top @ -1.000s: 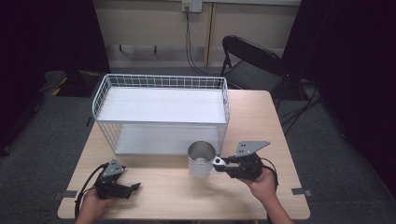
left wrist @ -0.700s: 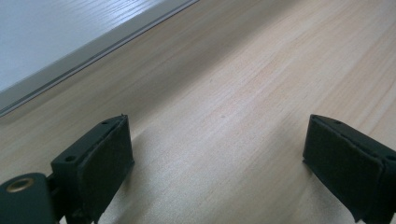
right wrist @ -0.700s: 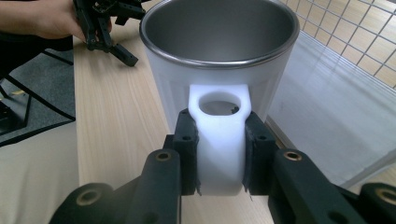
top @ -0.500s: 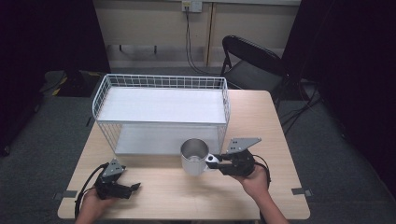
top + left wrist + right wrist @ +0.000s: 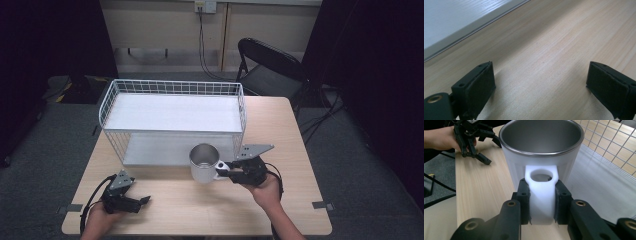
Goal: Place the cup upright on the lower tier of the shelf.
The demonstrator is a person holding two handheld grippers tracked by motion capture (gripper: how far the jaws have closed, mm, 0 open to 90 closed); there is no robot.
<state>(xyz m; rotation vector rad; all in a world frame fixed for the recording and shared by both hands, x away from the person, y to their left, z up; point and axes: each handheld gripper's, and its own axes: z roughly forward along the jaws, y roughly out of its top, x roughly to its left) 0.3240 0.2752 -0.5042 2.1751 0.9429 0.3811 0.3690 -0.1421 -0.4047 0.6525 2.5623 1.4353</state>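
White metal-lined mug held by its handle in the right gripper, in front of the wire basket

The white mug with a steel inner wall is gripped by its flat white handle, on which the right gripper is seen clamped from both sides; the mug is kept upright, mouth up, just in front of the white wire basket with a white shelf on the pale wooden worktop. The left gripper is held low over the worktop near its front left corner, well apart from the mug, with its jaws spread wide and nothing between them
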